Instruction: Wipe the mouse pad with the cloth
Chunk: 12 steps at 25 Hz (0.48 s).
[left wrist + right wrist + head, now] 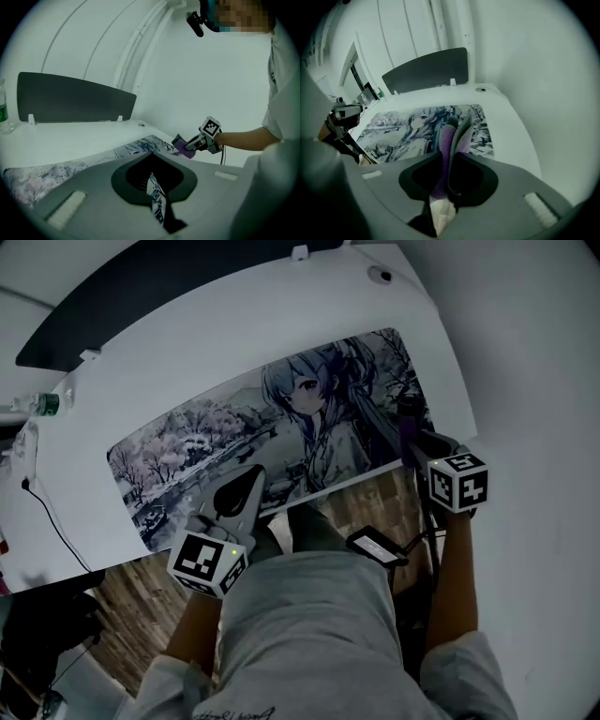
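A long mouse pad (206, 442) printed with an anime figure and snowy trees lies on the white desk (309, 315). My right gripper (412, 442) is at the pad's right end, shut on a folded purple cloth (409, 432). In the right gripper view the cloth (449, 138) stands up between the jaws, over the pad (403, 126). My left gripper (251, 479) sits at the pad's front edge near the middle. Its jaws are together, and only a thin slit shows the pad's print (157, 197). From the left gripper view, the right gripper (187, 147) and the cloth (183, 146) are seen at the pad's far end.
A dark panel (141, 287) runs along the desk's back edge. A bottle with a green label (42, 404) stands at the desk's left end, near a black cable (52, 521). The desk's front edge is close to the person's lap, where a small black device (377, 546) rests above the wooden floor (141, 606).
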### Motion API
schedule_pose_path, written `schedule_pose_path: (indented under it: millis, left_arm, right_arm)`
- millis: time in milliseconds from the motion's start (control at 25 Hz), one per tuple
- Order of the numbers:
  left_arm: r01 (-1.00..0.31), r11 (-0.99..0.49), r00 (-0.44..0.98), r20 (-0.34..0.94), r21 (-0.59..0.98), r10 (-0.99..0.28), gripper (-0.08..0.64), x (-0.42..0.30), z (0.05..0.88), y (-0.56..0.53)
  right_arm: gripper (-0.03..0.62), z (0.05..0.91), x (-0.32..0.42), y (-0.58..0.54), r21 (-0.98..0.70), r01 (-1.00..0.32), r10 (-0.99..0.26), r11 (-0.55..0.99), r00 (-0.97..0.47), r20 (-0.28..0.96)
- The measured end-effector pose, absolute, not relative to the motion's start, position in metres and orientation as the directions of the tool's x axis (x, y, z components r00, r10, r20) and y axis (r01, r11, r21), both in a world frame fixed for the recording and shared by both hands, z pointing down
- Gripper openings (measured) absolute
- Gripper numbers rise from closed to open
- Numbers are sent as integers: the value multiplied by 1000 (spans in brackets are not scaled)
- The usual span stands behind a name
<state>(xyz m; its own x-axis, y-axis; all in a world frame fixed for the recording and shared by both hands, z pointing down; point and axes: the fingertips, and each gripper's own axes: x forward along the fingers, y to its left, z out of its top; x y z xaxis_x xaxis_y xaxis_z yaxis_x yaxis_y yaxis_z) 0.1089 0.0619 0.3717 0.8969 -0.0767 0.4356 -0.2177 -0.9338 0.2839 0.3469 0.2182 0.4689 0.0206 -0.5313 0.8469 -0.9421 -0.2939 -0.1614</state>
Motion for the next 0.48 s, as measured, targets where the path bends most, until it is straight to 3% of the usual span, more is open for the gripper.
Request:
schedule_pose_path:
  millis: [480]
  left_arm:
    - [-252,-928,878,467,275,-101,18,137,379,85]
  right_arm:
    - [94,500,422,265,-55,-949,-433,-309,89,897]
